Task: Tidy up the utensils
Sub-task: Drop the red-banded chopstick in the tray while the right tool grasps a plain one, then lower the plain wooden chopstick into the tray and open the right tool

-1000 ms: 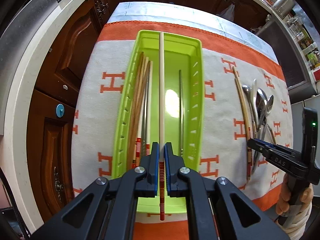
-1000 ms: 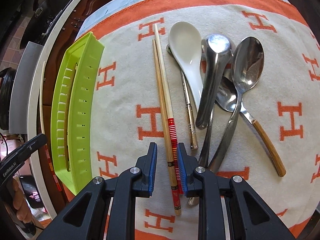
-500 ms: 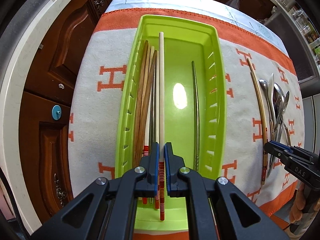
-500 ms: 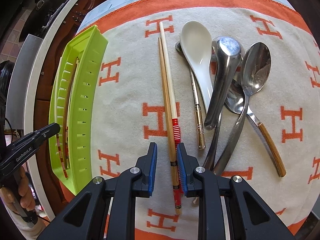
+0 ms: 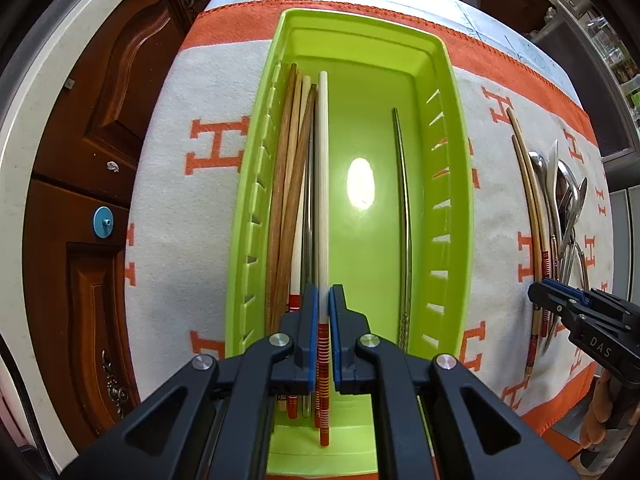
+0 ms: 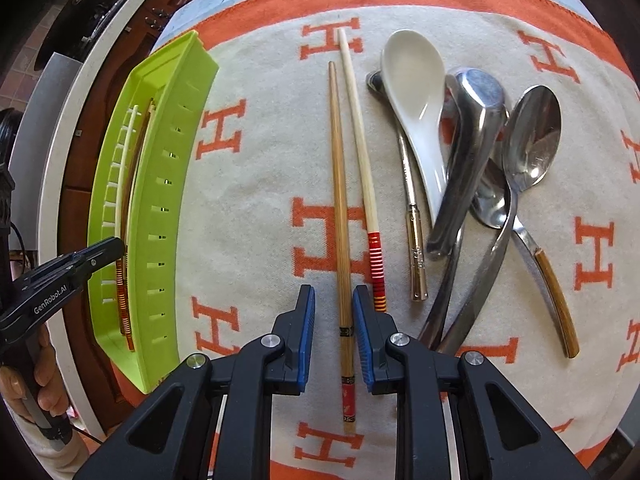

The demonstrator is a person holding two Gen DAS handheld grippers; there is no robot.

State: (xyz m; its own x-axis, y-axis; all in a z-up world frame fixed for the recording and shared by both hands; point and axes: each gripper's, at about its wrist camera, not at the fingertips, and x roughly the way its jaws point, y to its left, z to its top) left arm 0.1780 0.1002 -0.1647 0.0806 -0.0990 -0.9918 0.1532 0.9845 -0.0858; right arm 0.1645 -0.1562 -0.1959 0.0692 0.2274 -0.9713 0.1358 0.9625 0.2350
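Four spoons (image 6: pixel 472 160) crowd beside two chopsticks (image 6: pixel 340 200) on the cloth (image 6: pixel 256 184).

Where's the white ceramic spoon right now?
In the right wrist view, the white ceramic spoon lies on the cloth, right of two loose chopsticks, among metal spoons.

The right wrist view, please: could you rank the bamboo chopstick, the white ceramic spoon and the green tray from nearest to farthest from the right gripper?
1. Bamboo chopstick: lies between the open pads of the right gripper, untouched.
2. White ceramic spoon: ahead and to the right, on the spoon pile.
3. Green tray: far left, at the cloth's edge.
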